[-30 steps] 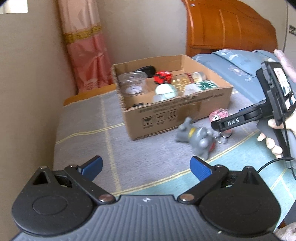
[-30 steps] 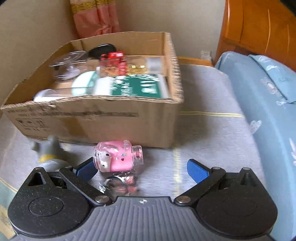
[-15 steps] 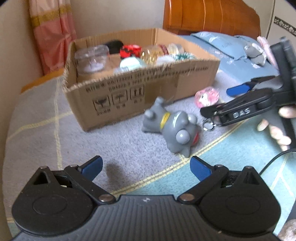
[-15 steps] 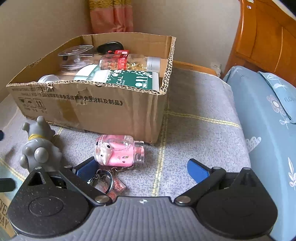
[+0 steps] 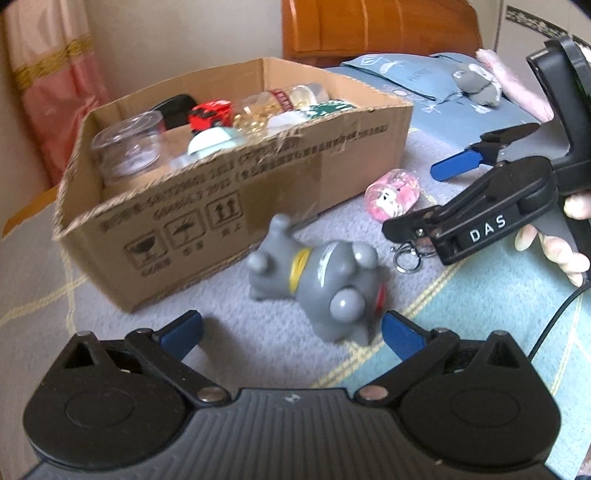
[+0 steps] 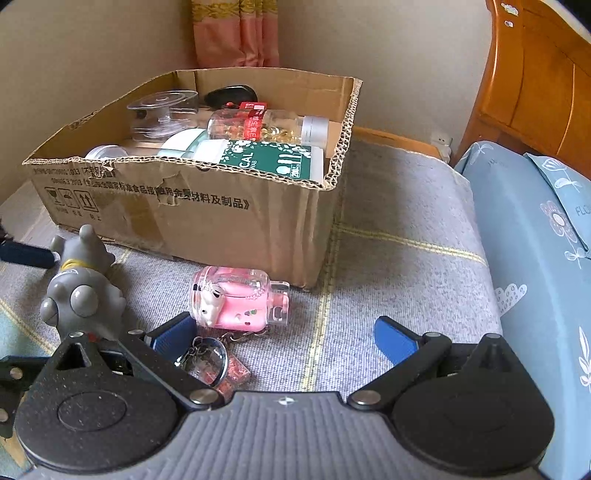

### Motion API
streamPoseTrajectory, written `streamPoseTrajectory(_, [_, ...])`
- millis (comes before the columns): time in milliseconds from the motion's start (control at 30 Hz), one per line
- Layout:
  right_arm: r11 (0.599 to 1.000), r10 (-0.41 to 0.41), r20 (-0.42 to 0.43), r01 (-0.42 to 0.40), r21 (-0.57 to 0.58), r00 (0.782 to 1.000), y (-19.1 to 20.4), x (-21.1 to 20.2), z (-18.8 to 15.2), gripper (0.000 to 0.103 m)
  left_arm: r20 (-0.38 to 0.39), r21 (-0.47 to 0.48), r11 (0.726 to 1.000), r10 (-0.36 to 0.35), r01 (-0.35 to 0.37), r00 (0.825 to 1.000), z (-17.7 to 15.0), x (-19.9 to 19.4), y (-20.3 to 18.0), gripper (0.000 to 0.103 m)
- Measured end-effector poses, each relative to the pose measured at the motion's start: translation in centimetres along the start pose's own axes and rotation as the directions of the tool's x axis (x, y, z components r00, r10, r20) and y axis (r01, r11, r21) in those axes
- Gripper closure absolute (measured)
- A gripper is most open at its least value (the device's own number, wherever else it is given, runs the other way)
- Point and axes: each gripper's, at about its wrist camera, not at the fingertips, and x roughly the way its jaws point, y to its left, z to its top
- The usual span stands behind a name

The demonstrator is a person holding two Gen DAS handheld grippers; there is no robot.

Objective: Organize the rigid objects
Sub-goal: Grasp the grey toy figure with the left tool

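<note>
A grey toy figure [image 5: 317, 280] with a yellow collar lies on the bedspread in front of the cardboard box [image 5: 258, 206]. My left gripper [image 5: 291, 328] is open and empty, its right fingertip close to the toy. A pink keychain bottle [image 6: 236, 299] with rings [image 6: 210, 358] lies before the box [image 6: 221, 218]. My right gripper [image 6: 284, 336] is open just behind it, left finger beside the rings. The right gripper [image 5: 439, 195] also shows in the left wrist view next to the pink bottle [image 5: 393, 194]. The grey toy [image 6: 83, 291] shows left in the right wrist view.
The box holds a clear container [image 5: 129, 147], a red toy car [image 5: 210, 112], a capsule bottle [image 6: 266, 125], a green-labelled bottle [image 6: 258, 158] and a black item [image 6: 231, 94]. A blue pillow [image 6: 535, 258] lies right, a wooden headboard [image 5: 376, 33] behind, walls and curtain [image 5: 48, 96] left.
My left gripper has moved forward and right toward the grey toy, which now lies close to its right fingertip. My right gripper has eased closer to the pink bottle.
</note>
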Motion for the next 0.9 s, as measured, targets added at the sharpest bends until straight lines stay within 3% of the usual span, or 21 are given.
streamPoseTrajectory(500, [1.000,0.006,-0.003,-0.006,-0.007,1.000,-0.1,0.1,0.1,0.000,0.026,0.233,0.970,-0.081,0.073,0.996,0.9,0.2,-0.8,0.003])
streamPoseTrajectory(600, [1.000,0.006,-0.001,-0.006,-0.006,1.000,-0.1,0.1,0.1,0.000,0.026,0.226,0.968,-0.120,0.111,0.992,1.1,0.3,-0.6,0.015])
streamPoseTrajectory(667, [1.000,0.005,0.000,-0.005,-0.006,1.000,-0.1,0.1,0.1,0.000,0.020,0.201,0.971,-0.133,0.126,0.991,1.3,0.2,-0.5,0.028])
streamPoseTrajectory(800, [1.000,0.004,0.003,-0.004,-0.005,1.000,0.0,0.1,0.0,0.000,-0.005,0.132,0.985,-0.111,0.110,0.994,1.5,0.2,0.0,0.030])
streamPoseTrajectory(900, [1.000,0.001,0.003,-0.001,-0.001,1.000,0.0,0.0,0.0,0.000,-0.012,0.086,0.995,-0.049,0.050,0.999,0.8,-0.5,0.0,0.030])
